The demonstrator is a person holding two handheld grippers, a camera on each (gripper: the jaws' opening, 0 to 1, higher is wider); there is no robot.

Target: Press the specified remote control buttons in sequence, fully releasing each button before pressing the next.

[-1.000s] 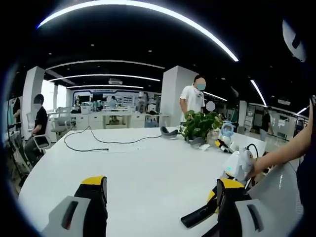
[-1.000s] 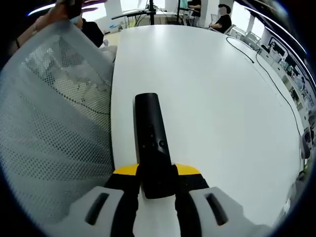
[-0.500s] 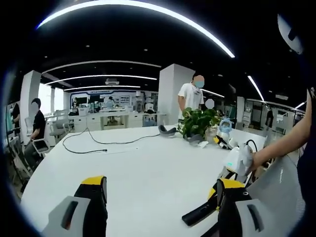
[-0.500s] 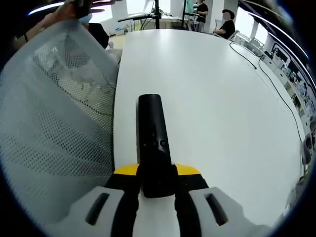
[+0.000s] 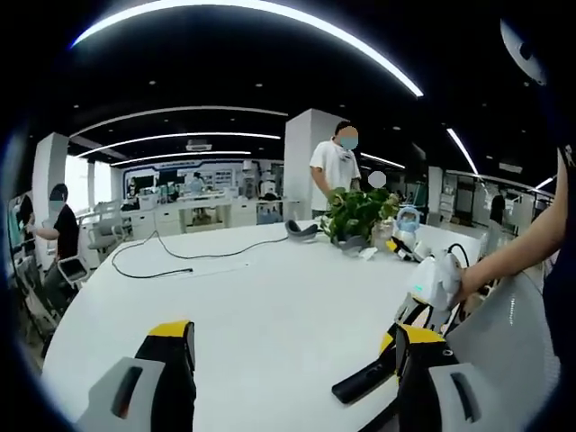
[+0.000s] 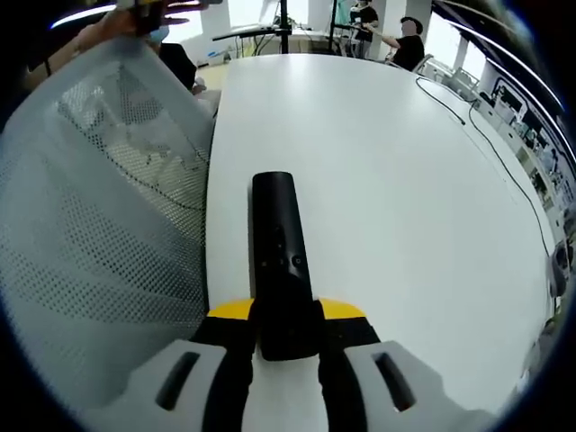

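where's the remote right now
The black remote is clamped at its near end between the right gripper jaws, lying lengthwise on the white table, beside the mesh chair back on the view's left.

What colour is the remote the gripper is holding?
The remote is black, clearest in the right gripper view, clamped between the right gripper jaws.

We see right gripper (image 6: 286, 335) with fingers (image 6: 236, 328) clamped on near end of remote control (image 6: 279, 261), low over tabletop (image 6: 405, 207); left gripper (image 5: 292, 360) fingers (image 5: 171, 351) spread wide, nothing between them; our hand (image 5: 468, 286) and forearm at right edge of left gripper view
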